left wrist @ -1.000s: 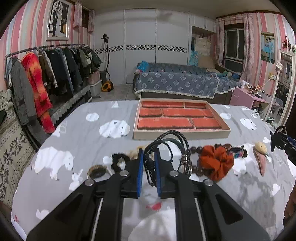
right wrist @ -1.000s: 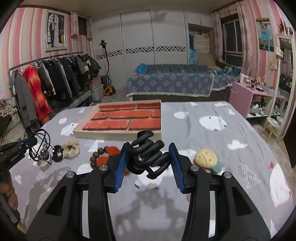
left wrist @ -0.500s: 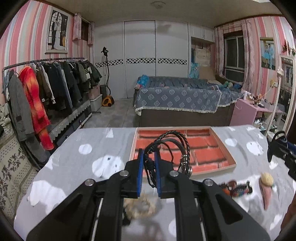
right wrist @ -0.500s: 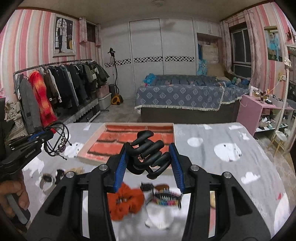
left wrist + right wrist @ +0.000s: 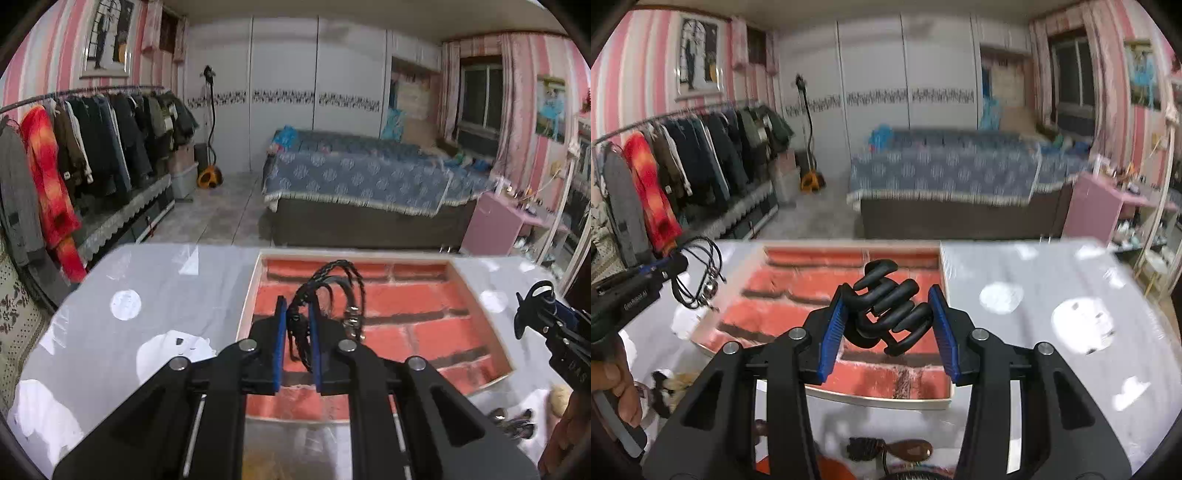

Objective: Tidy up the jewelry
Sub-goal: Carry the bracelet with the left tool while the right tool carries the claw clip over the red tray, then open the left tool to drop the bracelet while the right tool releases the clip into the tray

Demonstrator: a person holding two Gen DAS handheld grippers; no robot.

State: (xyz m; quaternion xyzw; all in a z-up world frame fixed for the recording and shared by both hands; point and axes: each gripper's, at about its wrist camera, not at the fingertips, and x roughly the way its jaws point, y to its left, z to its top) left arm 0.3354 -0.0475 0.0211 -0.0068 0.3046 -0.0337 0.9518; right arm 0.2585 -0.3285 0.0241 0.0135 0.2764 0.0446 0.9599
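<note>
Hovering over the tray (image 5: 480, 317), left gripper (image 5: 297, 325) jaws pinch corded bracelets (image 5: 332, 284); right gripper (image 5: 888, 321) jaws clamp a hair claw (image 5: 886, 306). Releasing together could tangle both pieces.

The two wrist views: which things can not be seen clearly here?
- Left wrist view: items near the tray at bottom right are blurred and cut by the edge.
- Right wrist view: accessories at the bottom are partly hidden behind the right gripper.
- Black cord bracelets: the clasp is too small.
</note>
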